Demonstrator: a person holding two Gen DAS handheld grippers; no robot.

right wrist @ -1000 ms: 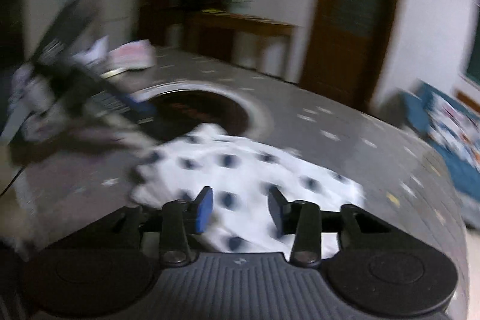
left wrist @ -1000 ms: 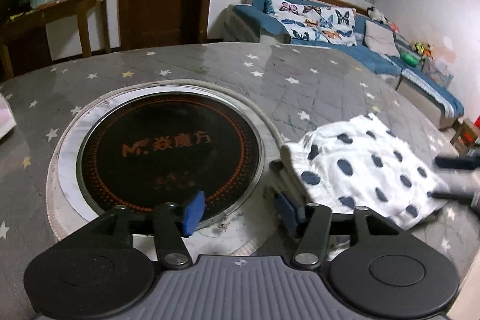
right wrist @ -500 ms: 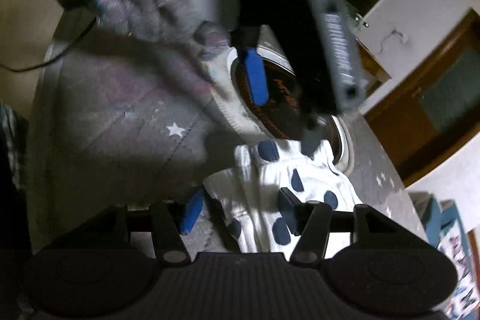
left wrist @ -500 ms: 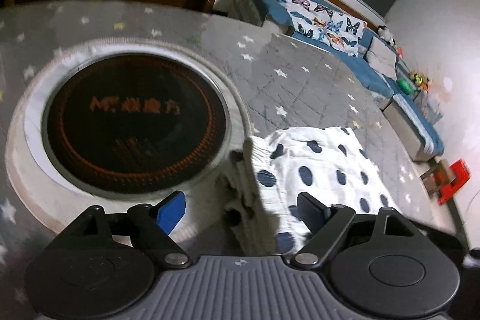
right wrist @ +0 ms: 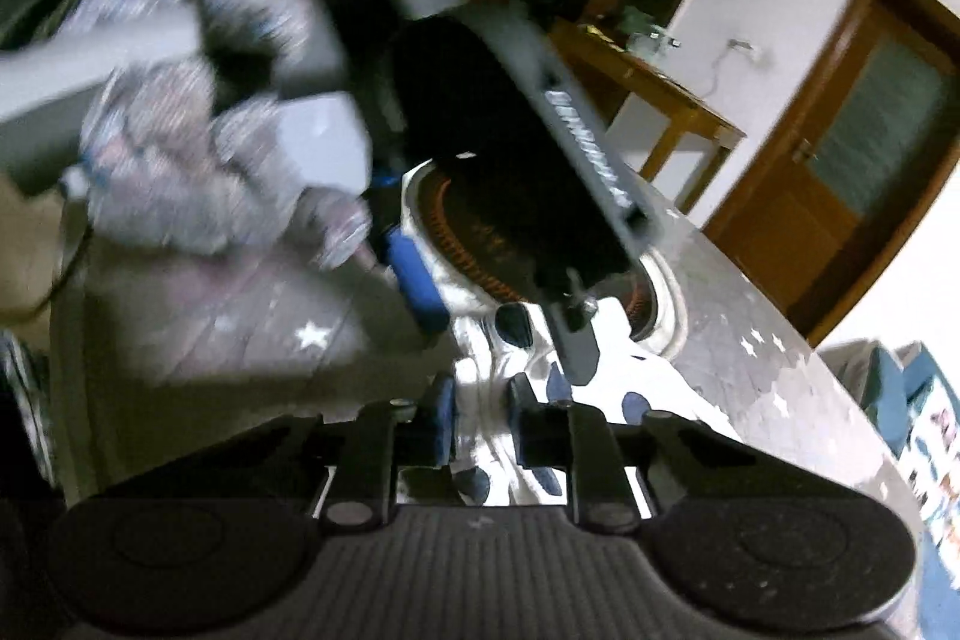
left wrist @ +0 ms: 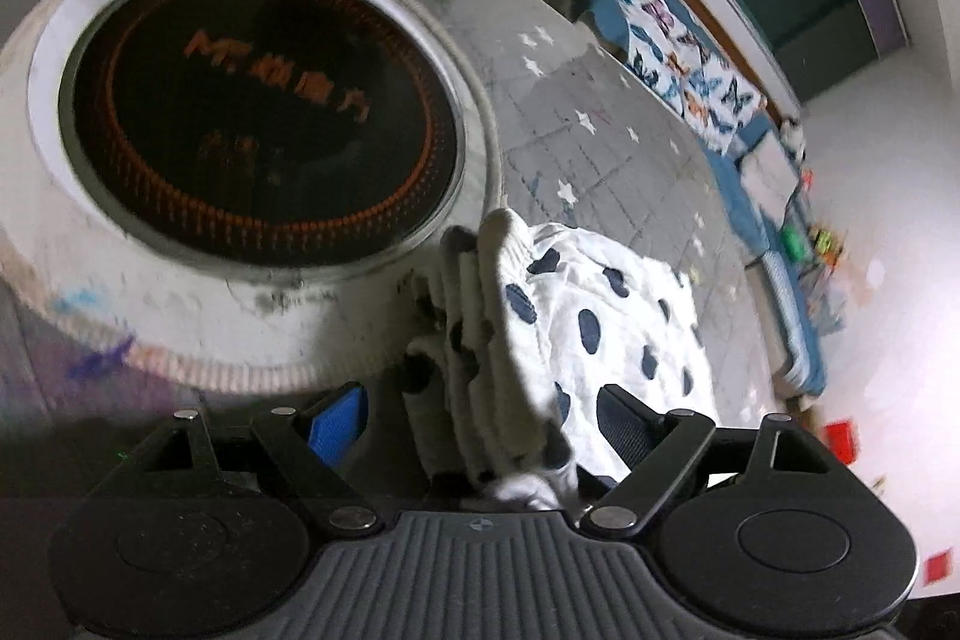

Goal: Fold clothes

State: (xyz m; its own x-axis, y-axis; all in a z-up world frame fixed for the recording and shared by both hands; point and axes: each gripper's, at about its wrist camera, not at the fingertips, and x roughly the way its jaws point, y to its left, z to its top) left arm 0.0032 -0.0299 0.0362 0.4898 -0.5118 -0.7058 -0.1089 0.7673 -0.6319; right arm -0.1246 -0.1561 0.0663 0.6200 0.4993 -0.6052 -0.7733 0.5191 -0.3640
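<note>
A folded white garment with dark blue dots (left wrist: 576,316) lies on the grey star-patterned table, next to the round black cooktop. My left gripper (left wrist: 480,418) is open, its jaws wide on either side of the garment's stacked folded edge. In the right wrist view my right gripper (right wrist: 480,421) has its jaws narrowed onto the garment's edge (right wrist: 600,388), with white cloth between the pads. The left gripper's body and the gloved hand (right wrist: 198,118) holding it fill the upper left of that view.
The round black cooktop (left wrist: 258,112) with its white ring is set into the table (left wrist: 600,130) left of the garment. A blue sofa (left wrist: 690,40) stands beyond the table's far edge. A wooden side table (right wrist: 654,88) and a brown door (right wrist: 840,160) are behind.
My left gripper has moved forward and down so its open jaws straddle the garment's folded edge. My right gripper has closed in on the same edge and narrowed its jaws on the cloth.
</note>
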